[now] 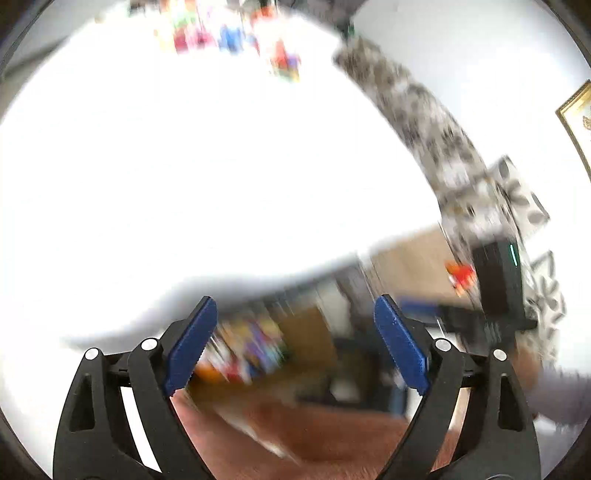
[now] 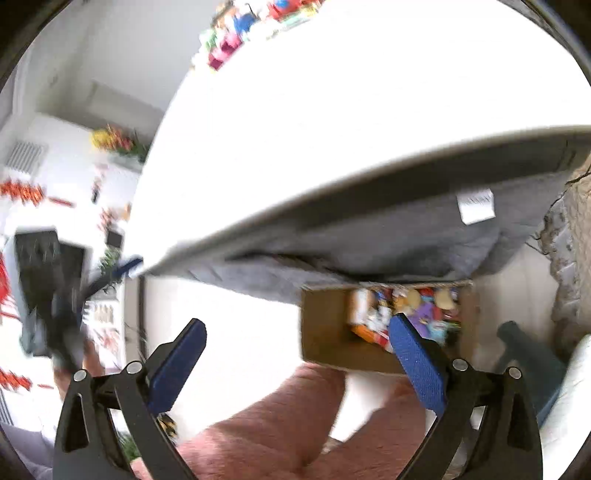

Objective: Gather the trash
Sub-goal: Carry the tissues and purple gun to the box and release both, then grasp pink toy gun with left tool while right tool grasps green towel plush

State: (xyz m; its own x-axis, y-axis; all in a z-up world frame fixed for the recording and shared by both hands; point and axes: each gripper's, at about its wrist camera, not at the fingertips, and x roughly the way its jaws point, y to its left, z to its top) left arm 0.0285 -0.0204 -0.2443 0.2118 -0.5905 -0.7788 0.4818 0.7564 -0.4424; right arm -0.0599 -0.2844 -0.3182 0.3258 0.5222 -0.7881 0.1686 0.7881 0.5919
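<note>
My left gripper (image 1: 295, 299) is open, with nothing between its blue pads (image 1: 188, 347). Below it lies a blurred cardboard box (image 1: 310, 332) holding colourful wrappers (image 1: 243, 354). My right gripper (image 2: 297, 320) is also open and holds nothing. It hangs over the floor in front of the same cardboard box (image 2: 325, 332), which sits below the table edge with bright wrappers (image 2: 417, 310) inside. More colourful trash (image 1: 229, 37) (image 2: 240, 29) lies at the far end of the white table (image 1: 184, 166) (image 2: 332, 110).
A person's bare legs (image 2: 266, 424) fill the bottom of both views. Grey cloth (image 2: 369, 236) hangs under the table edge. A patterned sleeve (image 1: 424, 122) reaches down at the right to a black unit with a green light (image 1: 498, 273). A teal chair (image 2: 528, 354) stands right of the box.
</note>
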